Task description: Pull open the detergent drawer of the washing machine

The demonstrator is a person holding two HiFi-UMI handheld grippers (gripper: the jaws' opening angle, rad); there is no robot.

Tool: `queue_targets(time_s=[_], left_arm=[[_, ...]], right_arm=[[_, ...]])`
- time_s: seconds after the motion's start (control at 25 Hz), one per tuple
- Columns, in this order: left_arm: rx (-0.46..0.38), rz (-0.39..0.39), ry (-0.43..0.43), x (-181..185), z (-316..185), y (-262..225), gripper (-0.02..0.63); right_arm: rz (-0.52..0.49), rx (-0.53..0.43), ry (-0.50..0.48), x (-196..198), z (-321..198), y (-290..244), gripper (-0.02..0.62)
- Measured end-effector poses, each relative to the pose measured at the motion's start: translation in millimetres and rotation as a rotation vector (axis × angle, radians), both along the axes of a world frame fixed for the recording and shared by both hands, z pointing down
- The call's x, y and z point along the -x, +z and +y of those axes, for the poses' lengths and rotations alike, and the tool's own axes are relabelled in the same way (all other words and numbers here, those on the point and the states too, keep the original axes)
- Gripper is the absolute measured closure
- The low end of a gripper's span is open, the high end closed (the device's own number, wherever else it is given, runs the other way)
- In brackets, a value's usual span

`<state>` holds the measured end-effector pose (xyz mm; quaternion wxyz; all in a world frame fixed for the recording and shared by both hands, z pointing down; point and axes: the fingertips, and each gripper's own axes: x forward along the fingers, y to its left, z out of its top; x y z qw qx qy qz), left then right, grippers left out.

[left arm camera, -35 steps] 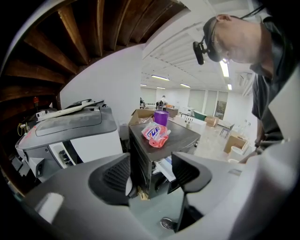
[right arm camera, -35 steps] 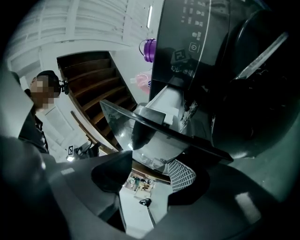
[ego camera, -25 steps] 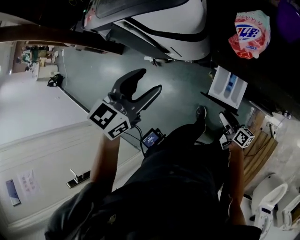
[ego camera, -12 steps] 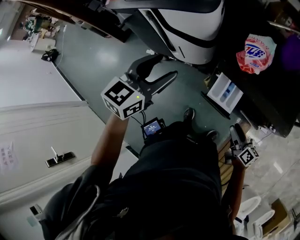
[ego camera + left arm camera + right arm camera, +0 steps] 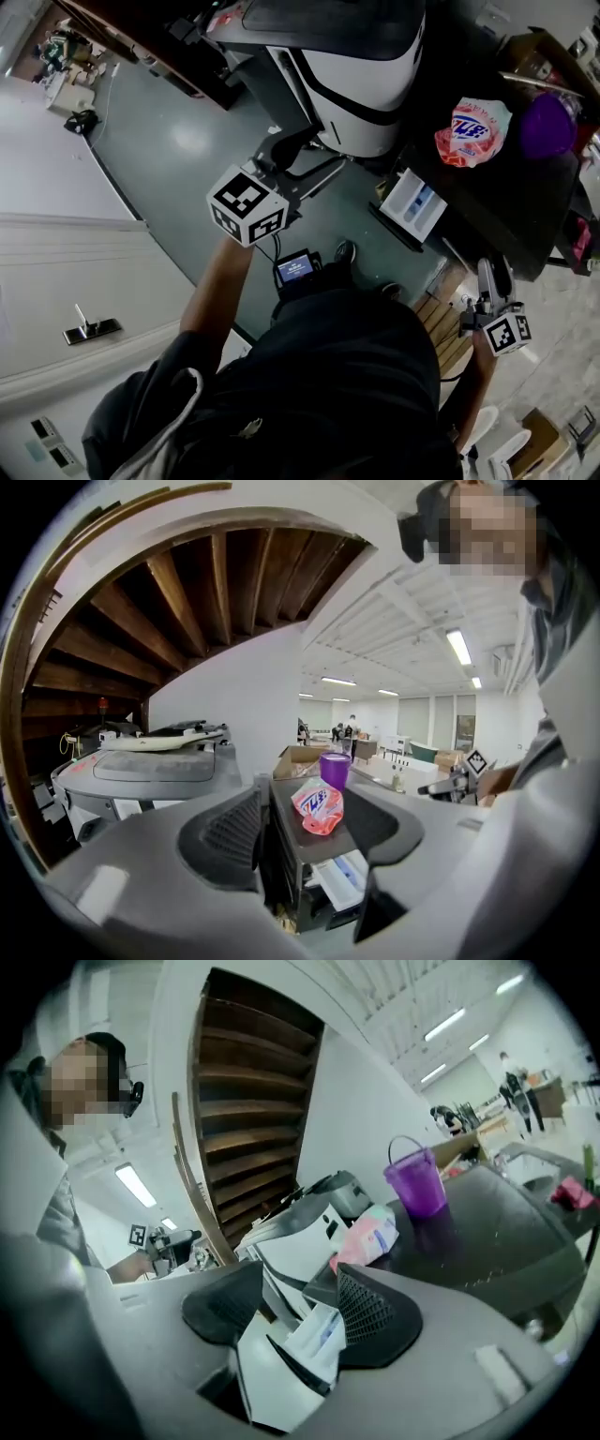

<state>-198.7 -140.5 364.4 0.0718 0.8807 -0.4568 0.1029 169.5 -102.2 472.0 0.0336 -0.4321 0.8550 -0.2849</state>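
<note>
the detergent drawer (image 5: 411,204) stands pulled out from the front of the dark washing machine (image 5: 497,202), its white compartments open to view with a blue part inside. on the machine's top a pink detergent bag (image 5: 472,131) lies beside a purple bucket (image 5: 548,124). the left gripper (image 5: 305,822) has its jaws well apart with nothing between them, clear of the drawer. the right gripper (image 5: 298,1288) is partly open and empty too, near the drawer but not touching it.
</note>
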Motion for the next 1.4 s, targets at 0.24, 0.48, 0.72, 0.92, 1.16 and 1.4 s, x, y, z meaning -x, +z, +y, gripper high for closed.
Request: queue_targets(time_s=[0.24,0.48,0.72,0.92,1.16,1.4], left_arm=[[-0.044,0.021,-0.002,-19,-3,-15,0.307],[-0.068,0.008,0.003,-38,-4,-21,0.307],[-0.085,0.020,-0.001,-57,-6,-24,0.307],[-0.100,0.022,-0.010,-69,-6,-28,0.307],[-0.101,0.028,-0.006,-82,1,-27,0.307],[-0.100,0.021,-0.013,-84,8,-27,0.307]], right_arm=[[0.226,-0.126,0.106,-51,-12,-79,0.350],[0.289,-0.224,0.227,-86,-9,-157,0.351],[0.381,-0.339,0.276,-106,0,-217,0.356],[0.471,-0.408,0.270,-108,9,-245,0.374],[0.556,-0.431,0.250,-105,14,-251,0.403],[0.542,-0.429,0.243,-110,19,-250,0.403]])
